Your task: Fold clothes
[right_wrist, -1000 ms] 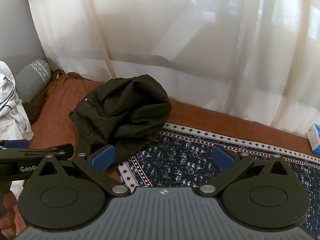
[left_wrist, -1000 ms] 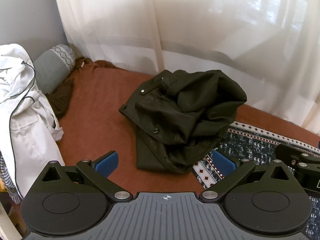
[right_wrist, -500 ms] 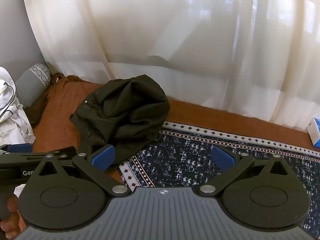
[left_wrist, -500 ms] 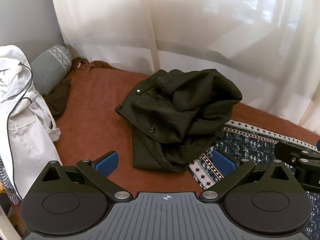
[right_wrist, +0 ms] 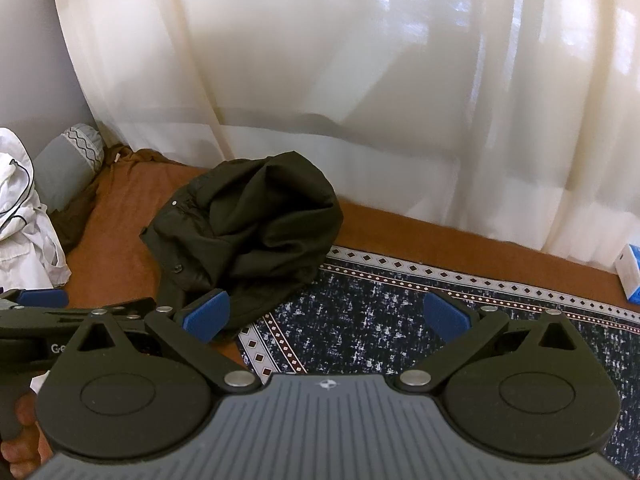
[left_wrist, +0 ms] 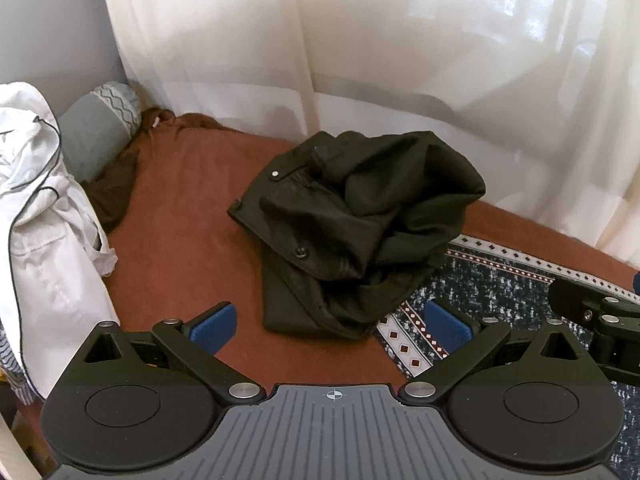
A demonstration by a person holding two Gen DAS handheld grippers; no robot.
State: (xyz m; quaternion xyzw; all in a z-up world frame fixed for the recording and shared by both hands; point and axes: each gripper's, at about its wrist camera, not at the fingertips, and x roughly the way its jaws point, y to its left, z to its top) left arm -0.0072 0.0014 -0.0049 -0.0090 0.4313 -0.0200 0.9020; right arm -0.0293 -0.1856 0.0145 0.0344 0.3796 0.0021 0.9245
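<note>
Dark olive garment (left_wrist: 352, 232) lies crumpled in a heap on the rust-brown cover (left_wrist: 188, 240); waistband with two buttons faces up on its left side, fabric bunched high toward the right. Its lower right edge overlaps the border of the dark blue patterned rug (right_wrist: 420, 320).

Left hand-held gripper (left_wrist: 330, 322): jaws spread wide, blue pads (left_wrist: 212, 326) empty. It hangs just short of the garment's near edge, not touching it. Right hand-held gripper (right_wrist: 326, 316): jaws likewise spread, nothing between the pads. Its left pad sits in front of the garment's lower edge in the right wrist view; contact cannot be told. Most of its span is over the rug.

Each device shows at the edge of the other's view: the right one at the right margin of the left wrist view, the left one at the left margin of the right wrist view, with part of a hand (right_wrist: 20, 440) on its grip.

Surroundings: white clothing (left_wrist: 40, 220) piled at far left, a grey bolster (left_wrist: 100, 132) with a wavy band behind it against the wall. Sheer white curtain (right_wrist: 360, 80) hangs behind the garment. Small blue-and-white box (right_wrist: 632, 272) at the far right edge of the rug.
</note>
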